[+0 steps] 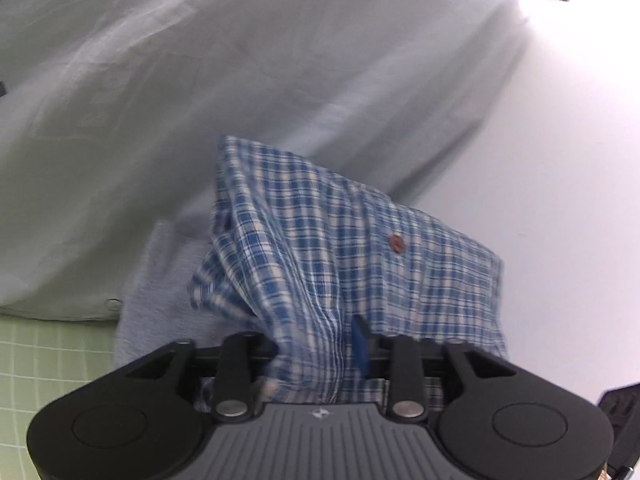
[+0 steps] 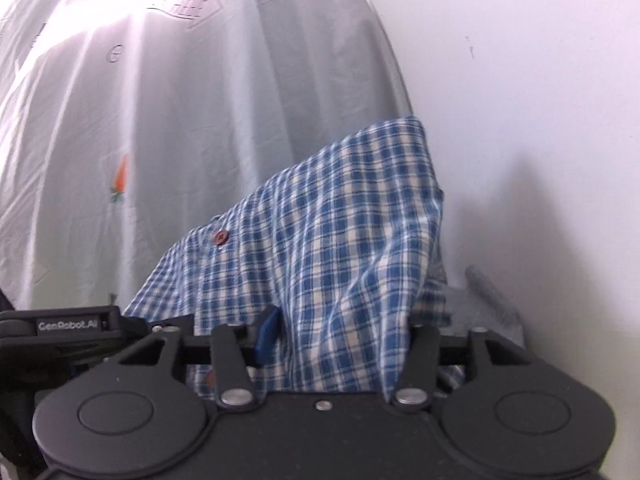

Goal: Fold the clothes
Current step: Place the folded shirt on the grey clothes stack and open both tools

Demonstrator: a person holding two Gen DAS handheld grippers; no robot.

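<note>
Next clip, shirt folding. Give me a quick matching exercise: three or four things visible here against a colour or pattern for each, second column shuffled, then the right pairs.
Things:
1. shirt
2. shirt button
3. bed sheet
4. wall

Descriptions:
A. plain white
B. pale with small carrot prints
C. blue and white check
D. reddish brown

Pairs: 1-C, 2-D, 3-B, 4-A
</note>
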